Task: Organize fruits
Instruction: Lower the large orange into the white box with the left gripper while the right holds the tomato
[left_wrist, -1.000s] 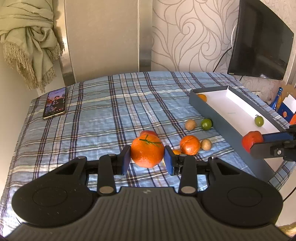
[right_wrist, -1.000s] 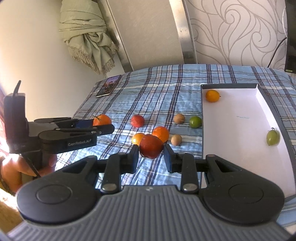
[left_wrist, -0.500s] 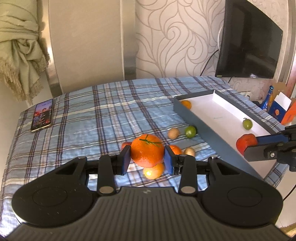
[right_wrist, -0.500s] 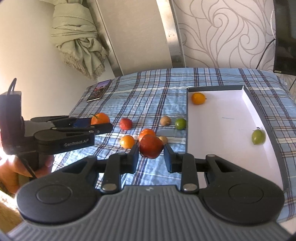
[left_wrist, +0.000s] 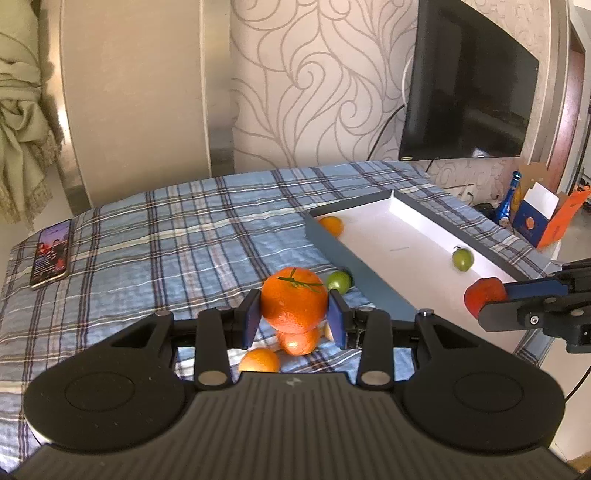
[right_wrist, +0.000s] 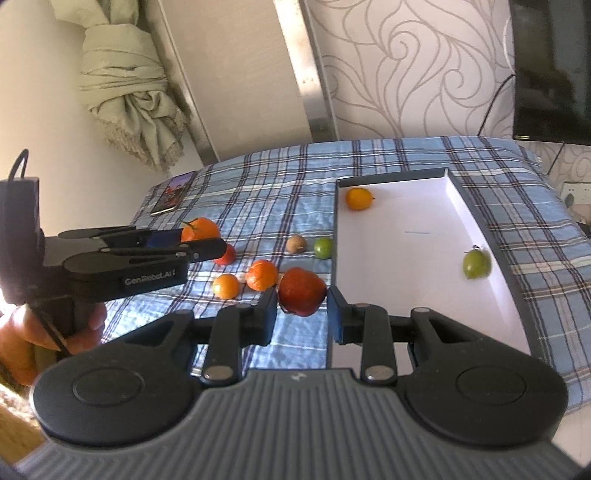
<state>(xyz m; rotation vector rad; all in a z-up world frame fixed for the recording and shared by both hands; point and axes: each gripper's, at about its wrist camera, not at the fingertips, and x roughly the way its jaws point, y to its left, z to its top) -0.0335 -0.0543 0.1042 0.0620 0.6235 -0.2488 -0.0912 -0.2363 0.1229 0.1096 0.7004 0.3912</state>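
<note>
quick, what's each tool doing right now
Left tool: shut on the orange.
Right tool: shut on the red fruit.

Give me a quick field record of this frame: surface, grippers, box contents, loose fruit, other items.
surface: plaid blanket
left gripper: shut on a large orange
right gripper: shut on a red fruit
box: holds a small orange fruit at the far corner and a green fruit by the right wall
loose on blanket: green fruit, brown fruit, two orange fruits, one red
other: phone
</note>
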